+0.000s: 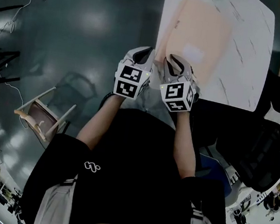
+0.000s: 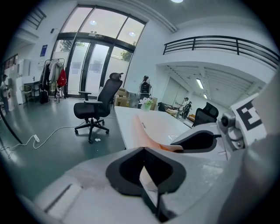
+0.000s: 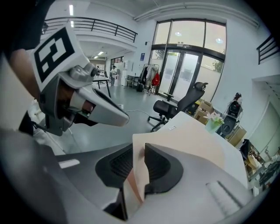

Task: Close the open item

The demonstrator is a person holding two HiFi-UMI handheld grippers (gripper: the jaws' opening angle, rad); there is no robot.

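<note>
On the white table [image 1: 241, 61] in front of the person lies one peach folder [image 1: 198, 34], its near edge at the two grippers. The head view shows the left gripper [image 1: 145, 52] and right gripper [image 1: 172, 61] only from behind, side by side at the table's near corner, and not how their jaws stand. The right gripper view does: its pads pinch a peach leaf of the folder, which slopes up from the table into them. The left gripper view shows that gripper's jaws drawn almost together on a thin pale sliver, apparently the folder's edge, and the cover curving up toward the right gripper. The right gripper view gives one small vase [image 3: 213, 122] at the table's far end and one black office chair [image 3: 177, 107] beyond it. The head view alone shows one wooden chair [image 1: 43, 115] on the floor.
</note>
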